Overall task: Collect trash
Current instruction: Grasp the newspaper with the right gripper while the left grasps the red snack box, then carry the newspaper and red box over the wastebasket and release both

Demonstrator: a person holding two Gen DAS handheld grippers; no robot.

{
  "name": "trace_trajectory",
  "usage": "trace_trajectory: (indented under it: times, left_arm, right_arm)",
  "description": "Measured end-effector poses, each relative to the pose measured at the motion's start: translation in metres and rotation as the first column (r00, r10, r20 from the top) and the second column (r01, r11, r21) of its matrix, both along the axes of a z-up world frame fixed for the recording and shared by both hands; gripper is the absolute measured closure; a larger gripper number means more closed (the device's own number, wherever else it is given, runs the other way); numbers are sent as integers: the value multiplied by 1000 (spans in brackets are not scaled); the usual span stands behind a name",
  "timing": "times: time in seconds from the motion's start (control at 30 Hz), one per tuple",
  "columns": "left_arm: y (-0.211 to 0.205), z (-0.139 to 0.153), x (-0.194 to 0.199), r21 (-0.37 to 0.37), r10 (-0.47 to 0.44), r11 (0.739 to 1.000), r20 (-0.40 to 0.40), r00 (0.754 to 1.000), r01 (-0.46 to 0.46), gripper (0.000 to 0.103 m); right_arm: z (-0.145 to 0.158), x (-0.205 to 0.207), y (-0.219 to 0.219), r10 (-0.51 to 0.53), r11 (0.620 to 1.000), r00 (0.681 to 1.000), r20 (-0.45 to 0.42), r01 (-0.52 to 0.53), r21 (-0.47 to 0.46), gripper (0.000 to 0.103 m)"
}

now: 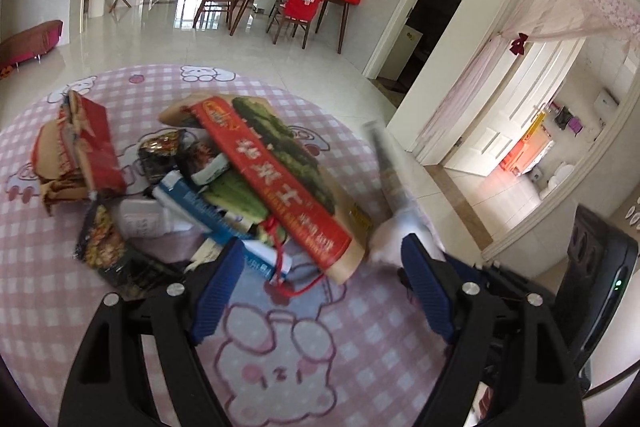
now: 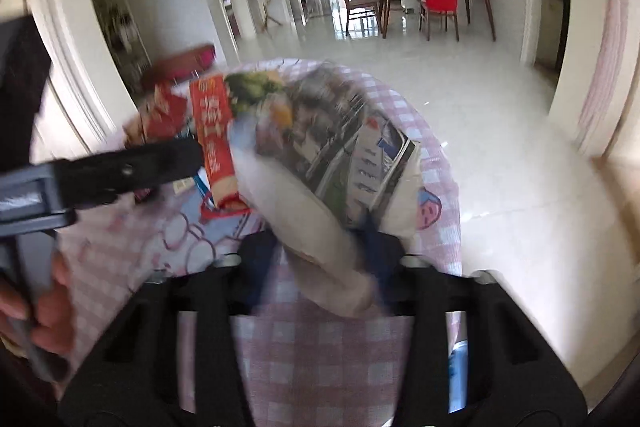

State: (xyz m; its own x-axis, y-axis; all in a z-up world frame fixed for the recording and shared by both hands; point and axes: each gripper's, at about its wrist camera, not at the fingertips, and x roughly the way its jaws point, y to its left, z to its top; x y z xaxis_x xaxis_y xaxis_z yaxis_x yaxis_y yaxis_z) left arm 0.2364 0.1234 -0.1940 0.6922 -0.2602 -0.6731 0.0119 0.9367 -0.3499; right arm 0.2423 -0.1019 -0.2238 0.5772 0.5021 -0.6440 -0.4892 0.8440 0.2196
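Observation:
A pile of trash lies on a pink checked bunny mat (image 1: 280, 347): a long red and green box (image 1: 280, 179), a torn red carton (image 1: 86, 151), a blue and white box (image 1: 200, 205) and dark snack wrappers (image 1: 100, 239). My left gripper (image 1: 324, 279) is open and empty just in front of the pile. My right gripper (image 2: 320, 267) is shut on a crumpled printed paper bag (image 2: 336, 163), held above the mat (image 2: 320, 355). That bag also shows blurred in the left wrist view (image 1: 390, 187). The left gripper shows at the left of the right wrist view (image 2: 160, 163).
The glossy tiled floor (image 1: 312, 67) surrounds the mat. A wooden dining table with chairs (image 1: 296, 7) stands beyond. Doorways open on the right (image 1: 520, 147). A low red couch (image 1: 28, 39) is at the far left. A black device (image 1: 600, 267) sits at the right edge.

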Motion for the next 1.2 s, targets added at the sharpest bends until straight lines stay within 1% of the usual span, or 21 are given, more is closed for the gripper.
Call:
trace_trajectory:
  times: [0.03,0.1,0.17,0.2,0.27,0.33,0.37,0.4,0.47,0.53,0.57,0.67,0.77,0.93,1.1,1.2]
  left_arm:
    - [-1,-1,5,-11,2,1000,-4,1000,-2,32]
    - [-4,-3,14,-18,3,1000,-16,1000,-3,36]
    - [-7,-6,23,-4,10,1000,-30,999,-10,47]
    - [-7,-8,27,3,16,1000,-39,999,-16,50]
    - [-10,-12,32,3,19,1000,-61,998,-19,59]
    - [-10,-17,38,9,21,1000,-84,996,-21,61]
    - [-10,-20,39,7,19,1000,-94,995,-19,64]
    - [-10,-20,40,6,21,1000,-95,995,-21,65]
    - [-7,-20,39,-8,36,999,-92,995,-37,76]
    - [0,-17,35,-35,35,999,-74,997,-38,83]
    - [0,-13,33,-34,34,999,-65,997,-36,86]
    - [-1,-1,21,-32,33,999,-28,999,-33,92]
    - [-5,15,7,-2,25,1000,14,1000,-25,94]
    - [-10,37,-17,-11,-1,1000,63,998,2,94]
    - [-26,58,-35,-31,-37,999,102,994,40,94]
    - [-39,62,-45,-41,-81,995,115,990,86,94]
  right_arm:
    - [0,1,-5,-1,999,1000,-9,2,38,71]
    - [3,2,-12,-6,997,1000,-14,7,79,73]
    - [5,2,-15,-4,994,1000,-14,5,108,74]
    - [6,2,-17,-5,993,1000,-13,6,117,74]
    - [7,2,-20,-4,991,1000,-13,5,135,75]
    - [7,0,-21,1,990,1000,-14,1,140,75]
    - [7,0,-21,2,990,1000,-14,0,140,75]
    - [7,-5,-21,2,990,1000,-15,0,143,75]
    - [7,-4,-20,2,988,1000,-19,1,152,75]
    - [10,-5,-21,-2,988,1000,-16,4,157,77]
    - [13,-6,-22,-1,986,1000,-14,4,164,79]
    - [22,-10,-29,3,982,1000,-3,-3,189,82]
    - [31,-17,-30,3,978,1000,15,-6,209,84]
    - [48,-32,-36,-6,969,1000,29,-2,247,87]
    - [62,-51,-60,-50,949,998,33,37,312,87]
    - [68,-65,-85,-95,937,995,40,75,341,87]
